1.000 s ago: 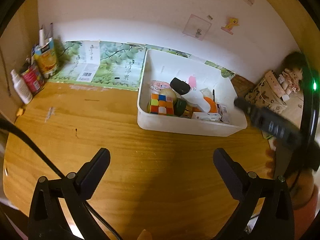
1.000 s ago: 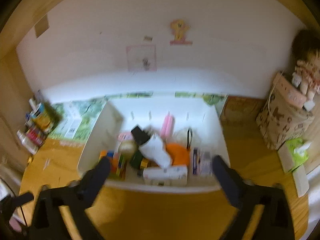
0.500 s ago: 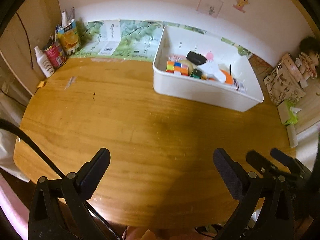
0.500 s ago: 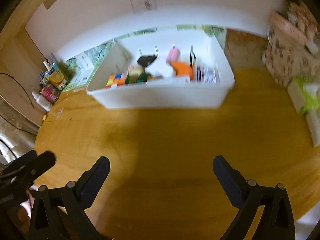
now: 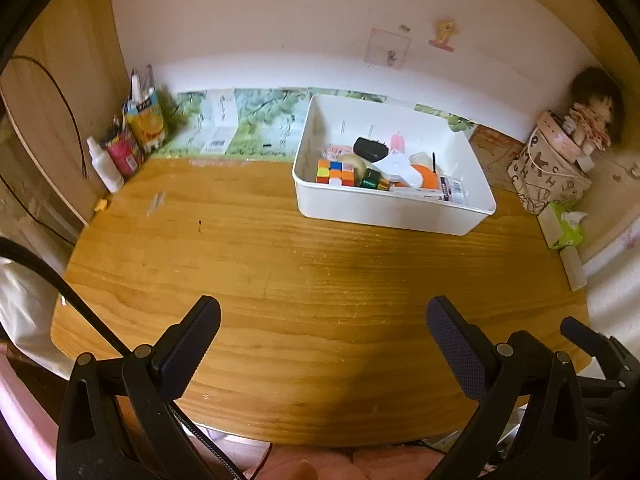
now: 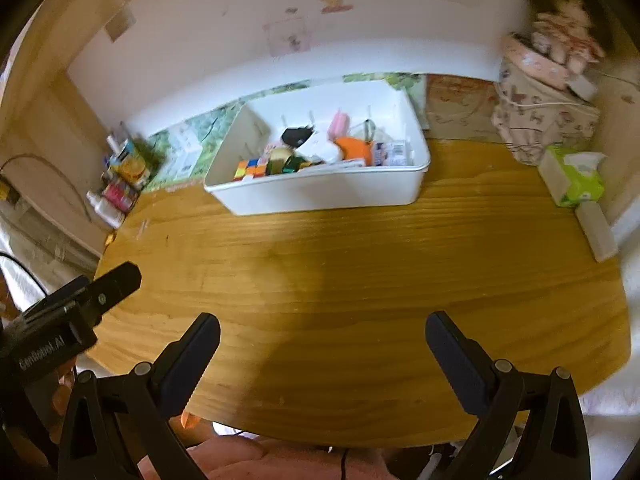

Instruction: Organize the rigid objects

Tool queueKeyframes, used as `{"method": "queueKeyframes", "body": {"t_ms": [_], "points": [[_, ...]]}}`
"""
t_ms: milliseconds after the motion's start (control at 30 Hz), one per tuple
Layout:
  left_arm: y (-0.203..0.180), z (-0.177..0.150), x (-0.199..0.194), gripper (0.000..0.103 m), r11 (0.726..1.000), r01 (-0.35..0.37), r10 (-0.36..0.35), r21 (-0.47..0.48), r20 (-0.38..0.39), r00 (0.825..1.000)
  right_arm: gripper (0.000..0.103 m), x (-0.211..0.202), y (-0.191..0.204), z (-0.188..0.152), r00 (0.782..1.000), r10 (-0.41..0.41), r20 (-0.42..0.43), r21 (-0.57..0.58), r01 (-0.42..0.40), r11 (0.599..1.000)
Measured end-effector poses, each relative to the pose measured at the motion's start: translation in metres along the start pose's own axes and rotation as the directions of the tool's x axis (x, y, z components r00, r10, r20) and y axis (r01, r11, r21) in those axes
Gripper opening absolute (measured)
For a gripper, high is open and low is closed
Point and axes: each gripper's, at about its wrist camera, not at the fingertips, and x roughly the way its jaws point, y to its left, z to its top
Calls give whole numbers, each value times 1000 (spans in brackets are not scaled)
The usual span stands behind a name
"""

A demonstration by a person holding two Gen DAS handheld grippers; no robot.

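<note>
A white bin (image 5: 384, 212) (image 6: 320, 194) stands at the back of the wooden table (image 5: 300, 280) (image 6: 360, 280). Inside it lie a colourful puzzle cube (image 5: 335, 172) (image 6: 250, 169), a black block (image 5: 369, 149), a white bottle (image 5: 400, 168), an orange item (image 5: 426, 172) (image 6: 353, 148), a pink piece (image 5: 397, 142) and more. My left gripper (image 5: 322, 338) hangs open over the table's near edge, far from the bin, with nothing in it. My right gripper (image 6: 322, 344) is likewise open and empty above the near edge. In the right wrist view the left gripper's body (image 6: 60, 320) shows at the left.
Bottles and cartons (image 5: 128, 148) crowd the back left corner beside a green printed sheet (image 5: 240, 124). At the right stand a patterned bag (image 5: 548, 176) with a doll (image 5: 592, 116) and a green tissue pack (image 5: 566, 226) (image 6: 576, 176).
Both grippers have drawn back from the bin to the table's near edge, so the bin now looks smaller and farther. Both stay open and empty.
</note>
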Motion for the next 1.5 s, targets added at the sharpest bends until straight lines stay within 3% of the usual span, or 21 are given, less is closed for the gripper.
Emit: {"method": "queueKeyframes", "body": {"t_ms": [233, 667, 967, 1500], "points": [[-2, -3, -8, 102, 1000, -17, 16, 26, 55, 998, 103, -17, 8, -5, 995, -40, 87, -22, 42, 999], [5, -6, -23, 102, 997, -70, 66, 18, 175, 982, 103, -22, 24, -9, 986, -49, 160, -64, 60, 996], [-5, -11, -19, 102, 995, -70, 59, 72, 142, 988, 103, -28, 21, -13, 981, -59, 184, -36, 67, 997], [-4, -11, -19, 102, 995, -80, 72, 59, 126, 989, 103, -17, 16, -11, 993, -46, 107, -29, 49, 998]]}}
